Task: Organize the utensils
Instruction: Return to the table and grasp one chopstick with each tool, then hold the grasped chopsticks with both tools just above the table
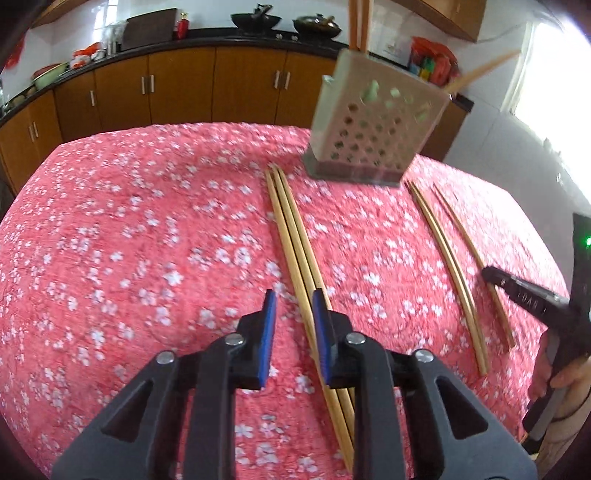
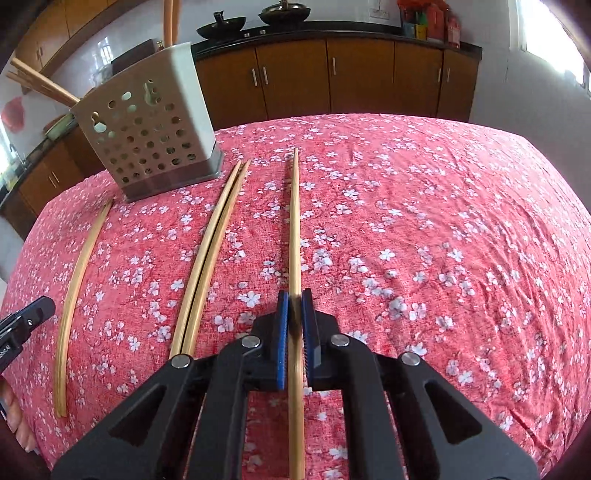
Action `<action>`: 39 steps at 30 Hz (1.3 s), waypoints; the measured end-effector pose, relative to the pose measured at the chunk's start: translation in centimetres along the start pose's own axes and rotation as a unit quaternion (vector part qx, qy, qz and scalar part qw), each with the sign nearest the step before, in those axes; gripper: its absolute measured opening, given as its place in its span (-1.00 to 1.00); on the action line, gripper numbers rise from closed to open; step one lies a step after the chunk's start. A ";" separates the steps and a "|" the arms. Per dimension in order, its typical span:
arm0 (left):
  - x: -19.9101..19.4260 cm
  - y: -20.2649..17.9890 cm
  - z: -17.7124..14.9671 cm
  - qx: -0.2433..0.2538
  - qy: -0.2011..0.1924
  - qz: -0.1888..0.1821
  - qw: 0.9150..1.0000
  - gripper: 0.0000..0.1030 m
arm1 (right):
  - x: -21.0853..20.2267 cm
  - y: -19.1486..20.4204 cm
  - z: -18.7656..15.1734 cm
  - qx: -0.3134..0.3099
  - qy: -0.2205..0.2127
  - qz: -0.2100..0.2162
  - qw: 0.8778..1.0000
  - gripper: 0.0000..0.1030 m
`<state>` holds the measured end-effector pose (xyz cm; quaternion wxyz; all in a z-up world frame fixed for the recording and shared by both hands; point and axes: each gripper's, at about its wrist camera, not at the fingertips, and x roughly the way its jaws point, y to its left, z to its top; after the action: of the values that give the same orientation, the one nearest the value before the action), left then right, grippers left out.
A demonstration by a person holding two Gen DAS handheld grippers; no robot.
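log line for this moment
right gripper: shut on single chopstick | left gripper: open over chopstick bundle | holder: upright

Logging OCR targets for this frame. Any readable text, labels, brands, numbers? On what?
Embossed lettering on the right gripper's finger, left wrist view: blurred and inverted, not readable.
Small white marks on the left gripper's finger, right wrist view: too small to read.
Packages on the far counter: printing too blurred to read.
Utensil holder, chopsticks, tablecloth: no text.

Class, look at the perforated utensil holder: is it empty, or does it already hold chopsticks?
Not empty. The utensil holder stands upright on the cloth, with chopsticks sticking out of its top and others leaning out to one side.
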<state>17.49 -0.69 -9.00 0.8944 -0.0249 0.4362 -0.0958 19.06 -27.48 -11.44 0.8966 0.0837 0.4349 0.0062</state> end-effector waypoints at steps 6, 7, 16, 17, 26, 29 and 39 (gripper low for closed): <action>0.5 -0.4 -0.5 0.014 0.007 0.011 1.000 -0.68 | -0.2 0.2 -0.2 -0.003 -0.003 0.000 1.000 -0.84; 0.5 -0.4 -0.6 0.017 0.006 0.015 1.000 -0.68 | -0.3 0.2 -0.3 -0.003 -0.003 0.000 1.000 -0.84; 0.9 -0.2 -0.4 0.022 0.005 0.049 0.999 -0.81 | -1.4 0.4 -1.2 -0.012 -0.005 0.011 1.000 -0.84; 1.0 0.0 -0.3 0.023 0.004 0.052 0.998 -0.82 | -1.5 0.5 -1.2 -0.015 -0.007 0.010 1.000 -0.84; 1.5 5.4 2.2 -0.032 -0.005 0.091 0.995 -0.85 | -0.6 -0.7 -0.1 -0.003 -0.016 -0.007 1.000 -0.84; 1.3 6.6 2.2 -0.051 -0.009 0.074 0.996 -0.83 | -0.4 -1.1 0.1 0.005 -0.016 -0.002 1.000 -0.83; 1.0 7.2 2.2 -0.069 -0.010 0.058 0.996 -0.82 | 0.0 -0.7 0.3 -0.001 -0.015 -0.010 1.000 -0.82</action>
<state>20.93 6.08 -9.35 0.8988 -0.0617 0.4337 -0.0135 19.27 -28.22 -11.41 0.9030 0.0783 0.4224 -0.0038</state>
